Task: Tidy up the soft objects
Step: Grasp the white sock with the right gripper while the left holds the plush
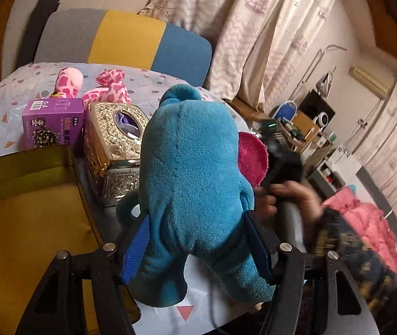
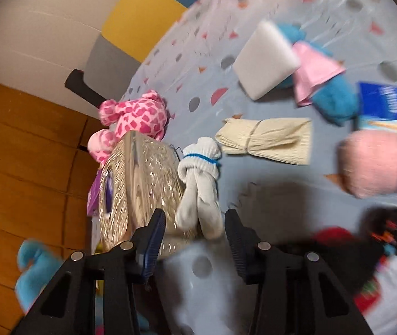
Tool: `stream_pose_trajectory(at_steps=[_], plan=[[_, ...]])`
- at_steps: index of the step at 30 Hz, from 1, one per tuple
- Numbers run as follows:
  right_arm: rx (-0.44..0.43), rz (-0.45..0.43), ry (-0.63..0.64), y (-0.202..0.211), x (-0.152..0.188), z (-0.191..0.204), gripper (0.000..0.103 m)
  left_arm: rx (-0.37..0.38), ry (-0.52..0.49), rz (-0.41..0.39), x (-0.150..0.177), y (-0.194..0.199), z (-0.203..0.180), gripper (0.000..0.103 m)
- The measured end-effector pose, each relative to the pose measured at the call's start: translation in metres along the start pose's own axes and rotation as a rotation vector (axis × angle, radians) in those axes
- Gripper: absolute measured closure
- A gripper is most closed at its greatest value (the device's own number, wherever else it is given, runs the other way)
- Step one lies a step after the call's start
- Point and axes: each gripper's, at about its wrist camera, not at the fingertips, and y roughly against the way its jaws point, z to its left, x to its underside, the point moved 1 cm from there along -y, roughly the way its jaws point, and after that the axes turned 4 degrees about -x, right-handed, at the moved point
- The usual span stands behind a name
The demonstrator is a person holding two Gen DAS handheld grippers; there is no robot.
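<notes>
Blue pads of the left gripper [image 1: 198, 240] press into both flanks of a teal plush toy [image 1: 195, 167], which is clamped between them and raised clear of the patterned tablecloth [image 1: 8, 106]. A magenta ear [image 1: 252, 157] shows on the toy's right side. Just beyond that ear, a hand [image 1: 290, 198] with a patterned sleeve grasps the handle of the other tool.

Left of the toy lies a yellow cushion or bag [image 1: 31, 217]. Behind it stand an embossed metallic tissue box [image 1: 114, 145] and a purple carton [image 1: 52, 122], side by side. Farther back a pink spotted plush [image 1: 109, 89] rests on the cloth before a grey, yellow and blue chair back [image 1: 123, 39].

From the right wrist view, the right gripper [image 2: 195, 234] has its jaws partly apart; a bundled pair of white socks with a blue stripe [image 2: 198, 184] stands between them at the tips. Whether the pads touch the socks cannot be told; a gap shows on each side. The socks lean against the tissue box.

Beyond lie a folded cream cloth [image 2: 265, 139], a pink yarn ball [image 2: 371, 164], a white foam block [image 2: 265, 58], and a blue and pink soft item [image 2: 321, 83], all motion-blurred. A dark knitted piece [image 2: 391, 229] sits at the right edge.
</notes>
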Motion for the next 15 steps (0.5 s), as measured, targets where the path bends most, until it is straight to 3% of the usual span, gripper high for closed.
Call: stream_pose_trajectory(at_steps=[12,13,15], plan=[[0.002,0.096,-0.129,-0.078,-0.023,-0.020,0.058,0.034,0.070,-0.038,-0.014,0.020,0.011,0.038],[0.010,0.109,-0.121,-0.084,-0.023,-0.021,0.060,0.037,0.076,-0.043,-0.016,0.023,0.012,0.038],[0.050,0.111,-0.073,-0.085,-0.021,-0.017,0.079,0.034,0.087,-0.051,-0.020,0.028,0.015,0.040]])
